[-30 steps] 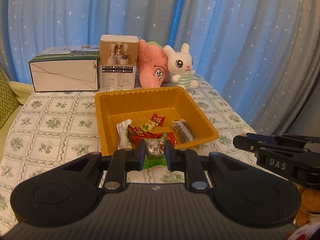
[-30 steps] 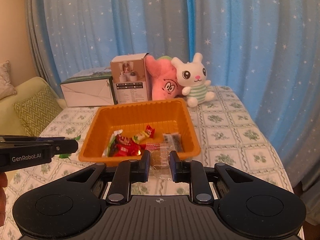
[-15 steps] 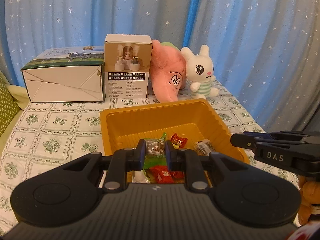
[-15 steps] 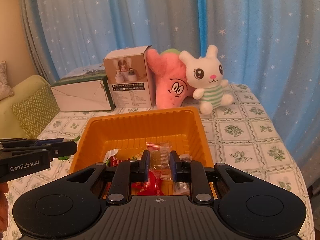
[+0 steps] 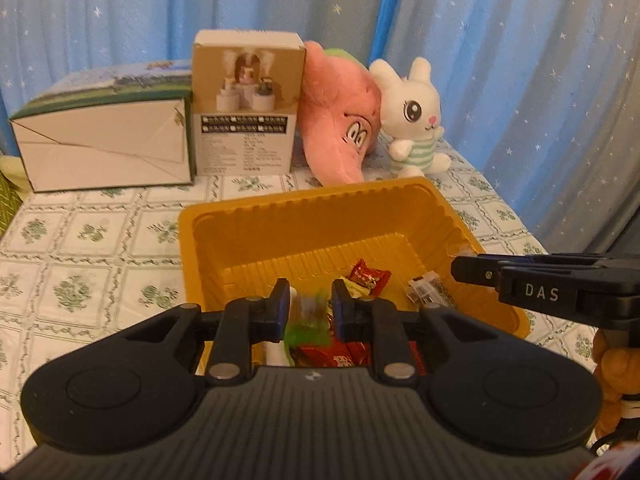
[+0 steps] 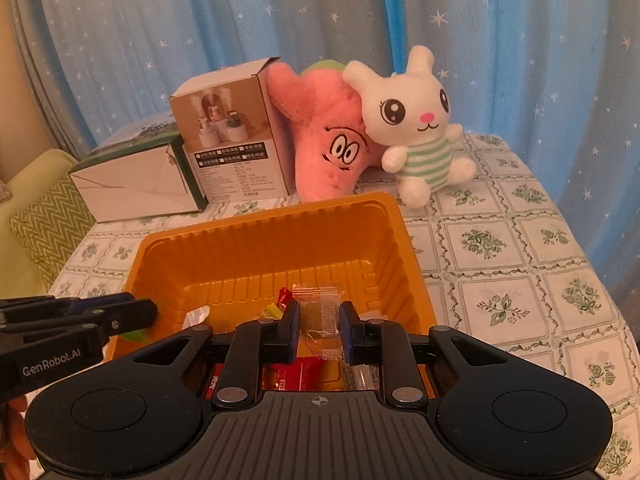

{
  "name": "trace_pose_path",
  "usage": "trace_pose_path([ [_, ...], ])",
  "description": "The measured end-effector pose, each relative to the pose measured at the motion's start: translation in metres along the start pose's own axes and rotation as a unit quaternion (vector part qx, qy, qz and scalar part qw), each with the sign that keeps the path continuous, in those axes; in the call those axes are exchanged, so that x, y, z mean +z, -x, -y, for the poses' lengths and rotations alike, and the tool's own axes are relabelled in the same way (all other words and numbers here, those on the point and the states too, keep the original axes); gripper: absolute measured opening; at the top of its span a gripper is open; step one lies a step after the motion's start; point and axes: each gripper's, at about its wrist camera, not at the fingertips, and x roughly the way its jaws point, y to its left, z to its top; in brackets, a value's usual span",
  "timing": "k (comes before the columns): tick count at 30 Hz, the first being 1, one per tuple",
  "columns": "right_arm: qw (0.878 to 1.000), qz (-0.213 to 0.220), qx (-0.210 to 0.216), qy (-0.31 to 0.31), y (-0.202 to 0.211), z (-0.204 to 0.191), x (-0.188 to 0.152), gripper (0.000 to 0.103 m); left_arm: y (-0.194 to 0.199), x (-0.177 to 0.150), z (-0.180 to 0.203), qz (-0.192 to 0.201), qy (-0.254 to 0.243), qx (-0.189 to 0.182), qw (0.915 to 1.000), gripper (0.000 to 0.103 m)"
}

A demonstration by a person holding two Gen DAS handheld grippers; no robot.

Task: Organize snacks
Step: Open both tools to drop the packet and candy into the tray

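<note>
Star-print blue curtain behind the counter (image 5: 92,248). Left view: your left tongs (image 5: 306,306) have just been opening over the orange tray (image 5: 320,204), green-wrapped candy (image 5: 308,322) blurred between them, no longer pinched. Right view: your right tongs (image 6: 319,330) clamp a clear-wrapped snack (image 6: 320,312) above the tray. Light, crinkly, slippery film; grip mid-pack.

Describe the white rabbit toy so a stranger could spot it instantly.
Start at the orange tray on the tablecloth. Behind its far right corner, against the blue curtain, sits the white rabbit toy, leaning on a pink starfish plush. It alone has upright ears and a green-striped shirt.
</note>
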Motion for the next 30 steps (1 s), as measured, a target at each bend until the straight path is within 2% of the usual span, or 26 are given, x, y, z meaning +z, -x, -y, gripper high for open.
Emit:
trace_pose_path([
  [2,1.0,-0.002,0.0,-0.001,-0.001,0.001,-0.001,0.021,0.0,-0.002,-0.001,0.003,-0.004,0.004,1.0,0.038],
  [12,1.0,-0.002,0.005,-0.003,-0.001,0.001,0.001,0.021,0.013,-0.005,-0.007,0.007,-0.006,0.023,0.9997,0.038],
  [21,0.999,-0.015,0.044,-0.002,-0.01,-0.008,0.009,0.023,0.022,-0.006,-0.006,0.013,-0.009,0.025,0.9996,0.038],
  [22,0.999,-0.012,0.042,-0.002,-0.01,-0.008,0.007,0.025,0.023,-0.007,-0.006,0.012,-0.011,0.027,0.9995,0.039],
  [24,0.999,-0.011,0.038,-0.009,-0.009,-0.005,0.005,0.057,0.025,-0.009,-0.005,0.014,-0.016,0.031,0.9993,0.041],
  [30,0.999,-0.022,0.028,-0.02,0.0,0.001,-0.002,0.058,0.032,-0.012,-0.004,0.012,-0.01,0.033,0.9993,0.041],
])
